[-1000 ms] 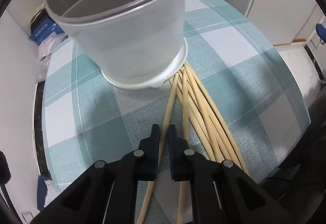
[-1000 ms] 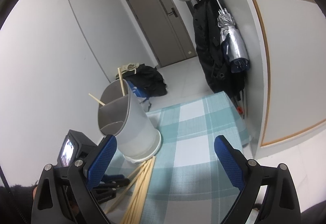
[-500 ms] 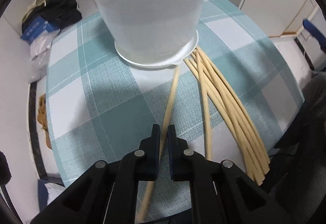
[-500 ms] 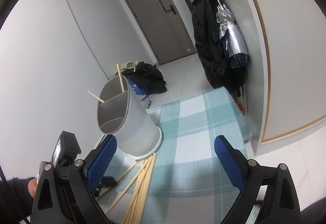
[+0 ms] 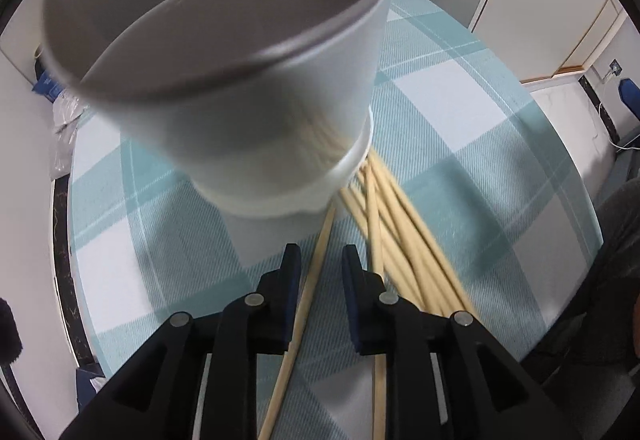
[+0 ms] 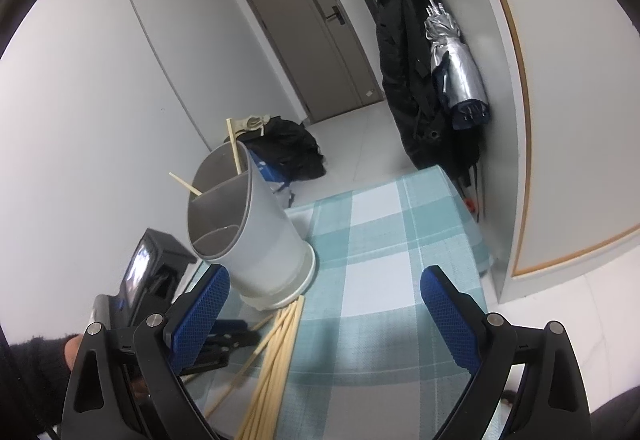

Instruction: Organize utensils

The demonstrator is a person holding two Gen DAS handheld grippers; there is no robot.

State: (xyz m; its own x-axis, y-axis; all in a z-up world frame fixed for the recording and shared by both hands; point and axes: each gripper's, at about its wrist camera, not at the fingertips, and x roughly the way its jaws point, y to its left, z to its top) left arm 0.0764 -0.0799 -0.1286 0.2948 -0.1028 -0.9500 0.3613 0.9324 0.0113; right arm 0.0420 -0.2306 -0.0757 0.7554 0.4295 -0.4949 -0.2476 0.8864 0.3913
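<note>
The left wrist view looks steeply down, close over the desk (image 5: 460,112). The right wrist view sits farther back, tilted toward the door (image 6: 312,32). Both share the holder (image 5: 240,80) and chopsticks (image 5: 404,216).

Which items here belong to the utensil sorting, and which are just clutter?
Job: loose chopsticks, single chopstick between the opening left gripper, divided holder.
Lying about: umbrella, hung coat, black bag.

There was one gray holder (image 6: 256,240) with two chopsticks (image 6: 234,150) sticking out of it, one single chopstick (image 5: 308,292) lying apart, and one pile of chopsticks (image 5: 408,240) too bunched up to count.
</note>
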